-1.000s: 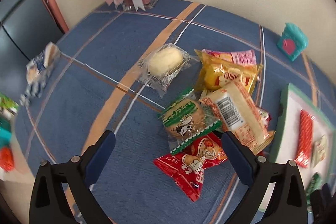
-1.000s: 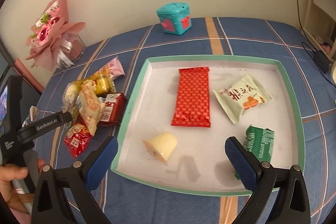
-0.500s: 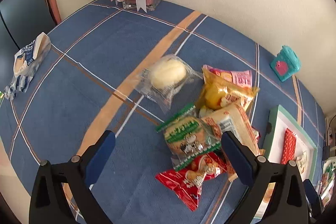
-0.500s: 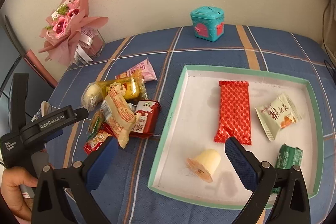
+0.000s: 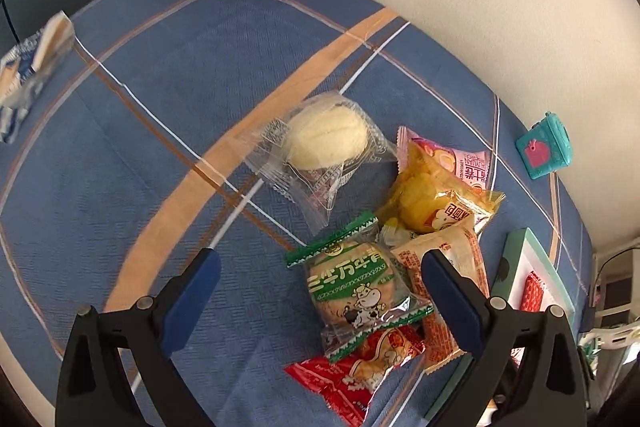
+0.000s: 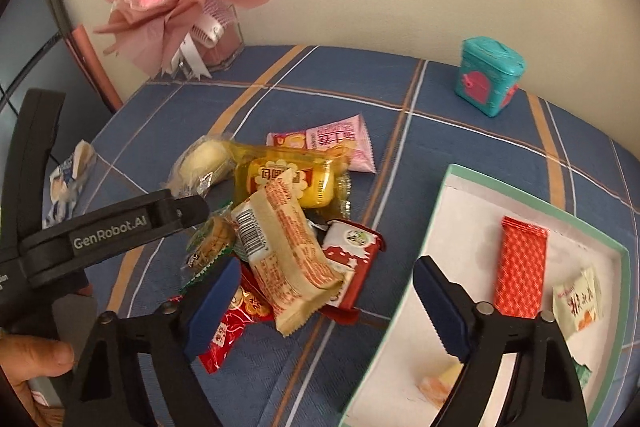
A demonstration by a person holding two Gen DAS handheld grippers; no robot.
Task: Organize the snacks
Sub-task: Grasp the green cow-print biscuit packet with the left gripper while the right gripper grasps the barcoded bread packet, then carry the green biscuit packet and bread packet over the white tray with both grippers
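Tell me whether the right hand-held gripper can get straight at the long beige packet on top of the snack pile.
Probably yes. The beige packet lies on top of the pile, nothing over it, and the right hand-held gripper, its jaws closing with nothing yet pinched, faces it.

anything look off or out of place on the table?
One stray: a blue-and-white packet lies alone at the table's far left edge, apart from the snack pile and the tray. The pile itself is a jumble, wrappers overlapping at all angles. Nothing looks spilled or torn.
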